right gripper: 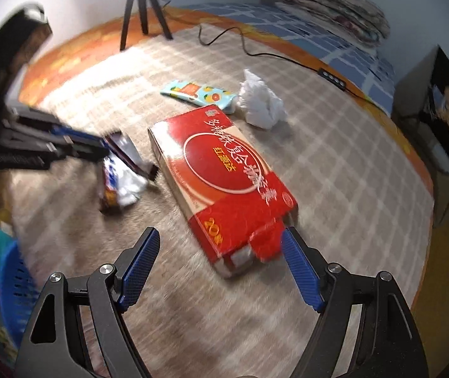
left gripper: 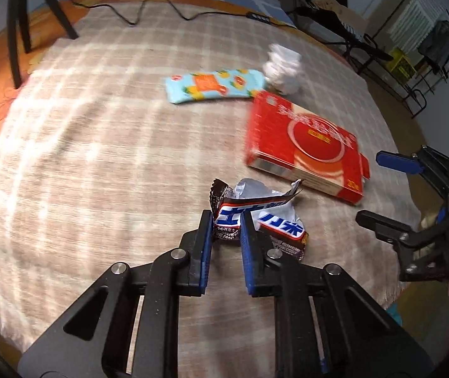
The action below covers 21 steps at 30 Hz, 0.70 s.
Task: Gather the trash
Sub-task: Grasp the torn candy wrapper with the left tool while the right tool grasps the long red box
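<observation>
My left gripper (left gripper: 226, 220) is shut on a crumpled brown, white and blue candy wrapper (left gripper: 275, 220), at the bed cover; it also shows in the right wrist view (right gripper: 120, 176), where the left gripper (right gripper: 98, 148) comes in from the left. My right gripper (right gripper: 221, 245) is open, jaws wide, just in front of the near end of a flat red carton (right gripper: 224, 176); the carton (left gripper: 303, 145) lies right of the wrapper. A light blue snack wrapper (left gripper: 212, 86) (right gripper: 199, 93) and a crumpled white tissue (left gripper: 282, 67) (right gripper: 260, 100) lie beyond it.
All lies on a beige checked blanket (left gripper: 98, 157) on a bed. A black tripod (left gripper: 23, 15) (right gripper: 144, 3) and a black cable with a switch (right gripper: 331, 75) are at the back. A blue perforated basket (right gripper: 13, 289) is at the near left. Black racks (left gripper: 397, 47) stand right.
</observation>
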### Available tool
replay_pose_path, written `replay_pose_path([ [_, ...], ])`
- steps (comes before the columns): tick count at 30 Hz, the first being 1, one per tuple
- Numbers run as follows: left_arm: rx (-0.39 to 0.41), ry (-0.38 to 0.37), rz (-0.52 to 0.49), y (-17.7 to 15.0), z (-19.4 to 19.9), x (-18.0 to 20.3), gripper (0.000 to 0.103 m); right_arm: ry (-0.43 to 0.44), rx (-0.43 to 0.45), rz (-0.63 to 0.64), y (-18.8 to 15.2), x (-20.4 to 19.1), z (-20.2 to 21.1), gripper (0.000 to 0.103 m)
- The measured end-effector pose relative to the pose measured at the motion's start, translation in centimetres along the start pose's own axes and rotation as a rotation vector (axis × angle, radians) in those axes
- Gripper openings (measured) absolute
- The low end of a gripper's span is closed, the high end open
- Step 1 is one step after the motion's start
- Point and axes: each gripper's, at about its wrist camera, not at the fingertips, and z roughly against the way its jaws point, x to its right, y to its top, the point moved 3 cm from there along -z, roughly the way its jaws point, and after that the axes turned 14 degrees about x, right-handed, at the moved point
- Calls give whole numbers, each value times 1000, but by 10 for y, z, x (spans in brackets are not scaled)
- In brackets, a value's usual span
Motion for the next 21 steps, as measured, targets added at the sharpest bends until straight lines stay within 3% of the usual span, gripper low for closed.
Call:
replay_pose_path([
  [7,34,36,72,10,12,-38,15,-51,-27,166,6,-13,-29,81],
  [16,33,49,95,12,14,-49,15,17,-65,144,24,-4,-47,83],
  [18,37,50,88,14,14,-47,15,24,-74,133,27,-1,-47,80],
  [21,42,49,78,14,16,-44,15,65,-62,71,35,8,-41,64],
])
